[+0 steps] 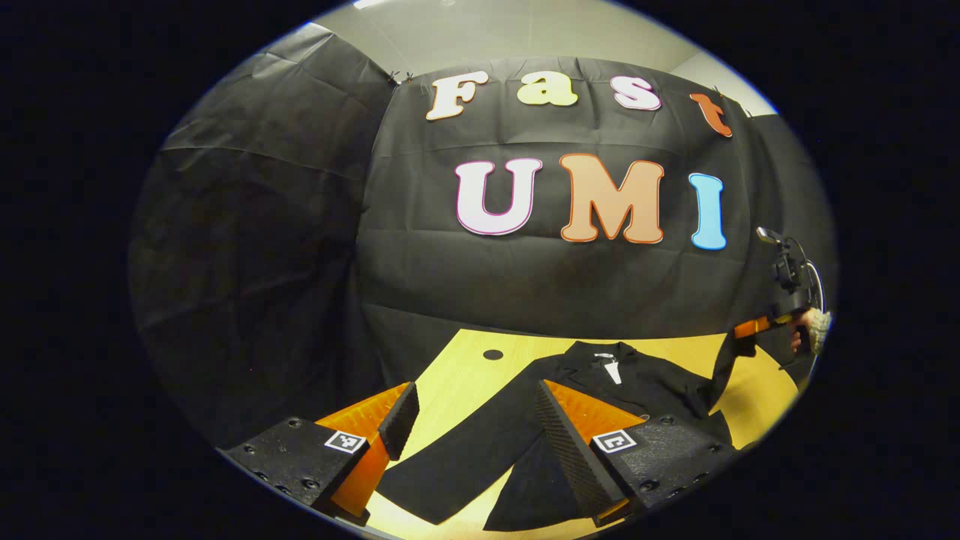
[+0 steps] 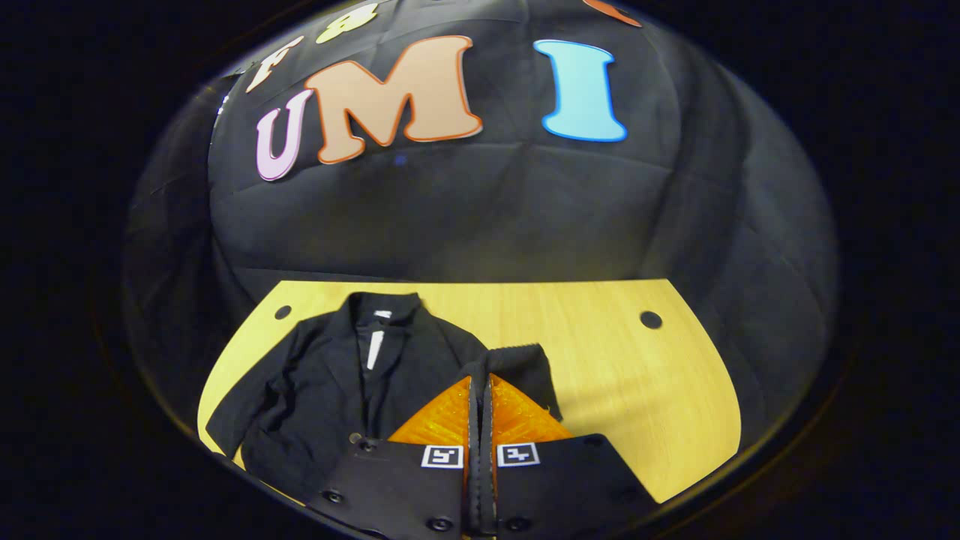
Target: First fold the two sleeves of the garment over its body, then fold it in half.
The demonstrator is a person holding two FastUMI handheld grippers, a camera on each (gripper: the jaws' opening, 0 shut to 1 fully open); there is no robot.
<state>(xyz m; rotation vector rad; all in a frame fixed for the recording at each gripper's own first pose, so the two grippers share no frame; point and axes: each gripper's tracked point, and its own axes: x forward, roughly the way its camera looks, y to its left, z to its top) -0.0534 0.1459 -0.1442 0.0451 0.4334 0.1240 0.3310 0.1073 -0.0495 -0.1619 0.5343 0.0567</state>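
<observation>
Black jacket (image 2: 330,375) lies flat on the table (image 2: 615,360), collar toward the booth wall, long axis running from collar to hem. Right gripper (image 2: 480,405): fingers clenched on the cuff end of a sleeve (image 2: 517,367), lifted beside the jacket body; fold direction is across toward the collar line. Left gripper (image 1: 472,427): fingers spread, released, straddling the other sleeve (image 1: 465,450) from above, nothing gripped. Judgement: right sleeve goes first; left is nearer its own.

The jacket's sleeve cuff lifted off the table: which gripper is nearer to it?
Right. The right gripper is shut on the lifted sleeve. The left gripper hangs open over the jacket's other sleeve.
</observation>
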